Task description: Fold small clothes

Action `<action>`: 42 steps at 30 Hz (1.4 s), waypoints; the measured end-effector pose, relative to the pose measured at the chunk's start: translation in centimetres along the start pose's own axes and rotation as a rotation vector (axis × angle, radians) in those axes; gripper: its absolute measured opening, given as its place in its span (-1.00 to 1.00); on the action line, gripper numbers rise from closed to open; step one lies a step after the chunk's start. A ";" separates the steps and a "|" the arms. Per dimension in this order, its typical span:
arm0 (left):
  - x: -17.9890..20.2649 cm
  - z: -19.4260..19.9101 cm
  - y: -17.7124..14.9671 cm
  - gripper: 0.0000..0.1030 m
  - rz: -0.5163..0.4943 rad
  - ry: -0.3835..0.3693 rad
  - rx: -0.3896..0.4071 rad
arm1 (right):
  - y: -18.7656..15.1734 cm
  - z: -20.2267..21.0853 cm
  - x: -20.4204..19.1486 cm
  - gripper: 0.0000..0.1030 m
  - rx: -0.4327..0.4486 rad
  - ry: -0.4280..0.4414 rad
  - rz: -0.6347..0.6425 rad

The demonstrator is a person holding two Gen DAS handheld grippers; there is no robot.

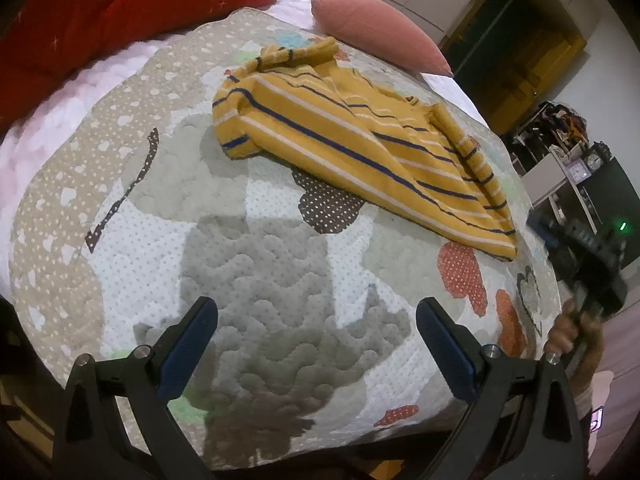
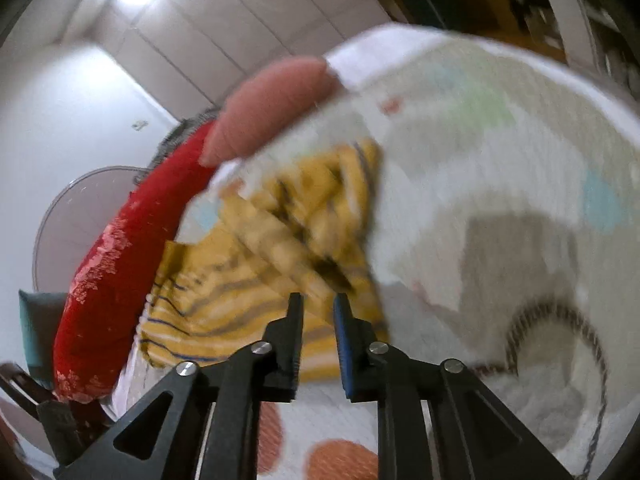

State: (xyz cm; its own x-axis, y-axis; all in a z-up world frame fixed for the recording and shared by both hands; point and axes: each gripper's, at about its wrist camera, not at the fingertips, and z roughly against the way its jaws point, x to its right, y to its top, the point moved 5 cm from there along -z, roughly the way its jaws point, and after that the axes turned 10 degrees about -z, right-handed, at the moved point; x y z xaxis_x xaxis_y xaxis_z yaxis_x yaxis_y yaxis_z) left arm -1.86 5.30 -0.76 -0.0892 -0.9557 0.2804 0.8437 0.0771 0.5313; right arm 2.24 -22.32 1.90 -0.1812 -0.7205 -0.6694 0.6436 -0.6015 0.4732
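Blue-padded fingers [image 1: 200, 344] of the left gripper [image 1: 316, 344] stood wide apart and empty over the quilted bed [image 1: 256, 264], the yellow striped shirt [image 1: 352, 140] lying well ahead of them, partly folded. Over on the right, the right gripper [image 2: 318, 308] had narrowed to a slim gap with nothing between, shirt hem just beyond its tips, the view blurred. Best bet, I reckoned: pinch that hem squarely, both layers, before lifting over.

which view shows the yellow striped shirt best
The left wrist view: the yellow striped shirt lies sharp and whole on the quilt, ahead of the open left gripper. The right wrist view shows it blurred, its near edge hidden behind the right gripper.
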 end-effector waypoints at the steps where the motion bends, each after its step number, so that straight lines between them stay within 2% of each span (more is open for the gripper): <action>1: 0.2 0.0 -0.1 0.92 -0.002 -0.001 0.000 | 0.4 -0.2 -1.3 -0.64 -0.001 0.015 0.026; 4: 0.6 -0.1 -0.2 0.92 -0.013 -0.012 -0.003 | 0.8 -2.7 -4.9 -0.64 -0.063 0.056 0.102; 6: 0.7 0.0 -0.3 0.92 -0.024 -0.008 -0.001 | 0.4 -5.9 -7.1 -0.63 -0.147 0.083 0.154; 9: 0.4 0.3 -0.2 0.92 -0.030 0.004 0.007 | 0.3 -12.0 -8.4 -0.63 -0.248 0.017 0.215; 10: 0.0 0.5 -0.1 0.92 -0.026 0.009 0.011 | 1.0 -13.8 -8.1 -0.63 -0.256 -0.016 0.213; 12: -0.9 0.8 -0.1 0.92 -0.011 0.018 0.020 | 3.3 -15.9 -6.8 -0.64 -0.209 -0.089 0.185; 14: -1.9 1.2 -0.1 0.92 0.003 0.026 0.027 | 6.0 -16.9 -4.3 -0.70 -0.146 -0.131 0.099; 16: -2.7 1.3 -0.1 0.92 0.008 0.035 0.029 | 8.2 -17.1 -1.4 -0.76 -0.135 -0.065 -0.087; 18: -3.4 1.3 -0.2 0.92 0.016 0.039 0.030 | 9.2 -16.3 0.2 -0.76 -0.116 -0.024 -0.193; 21: -3.6 1.2 -0.5 0.92 0.038 0.023 0.022 | 9.7 -14.7 0.8 -0.67 -0.090 -0.011 -0.228; 23: -3.2 1.4 -0.6 0.92 0.040 0.006 0.027 | 9.6 -13.4 0.7 -0.41 -0.070 -0.026 -0.206; 24: -3.0 1.5 -0.7 0.92 0.032 0.005 0.029 | 9.5 -12.6 0.4 -0.11 -0.063 -0.035 -0.193; 25: -2.6 1.6 -0.8 0.92 0.017 0.007 0.030 | 9.1 -11.3 0.1 0.06 -0.048 -0.052 -0.170; 28: -1.4 1.5 -0.9 0.92 -0.020 0.019 0.018 | 7.2 -7.6 -0.9 0.07 -0.021 -0.024 -0.113; 31: -0.2 1.5 -0.9 0.92 -0.049 0.032 0.007 | 3.7 -3.4 -1.3 0.12 -0.013 0.022 -0.059; 35: 2.1 2.0 -1.3 0.92 -0.090 0.035 0.015 | -0.6 -0.3 -0.9 0.12 -0.017 0.019 -0.015; 42: 5.2 2.8 -2.2 0.92 -0.182 0.050 0.024 | -4.5 2.8 1.7 0.13 -0.002 0.022 -0.070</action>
State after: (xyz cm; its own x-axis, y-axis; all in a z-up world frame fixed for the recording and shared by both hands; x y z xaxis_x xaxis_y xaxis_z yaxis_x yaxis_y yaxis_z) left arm -5.64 0.91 1.76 -0.2126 -0.9673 0.1384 0.8032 -0.0923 0.5885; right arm -3.07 -21.81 0.28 -0.2095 -0.6689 -0.7132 0.6311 -0.6496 0.4239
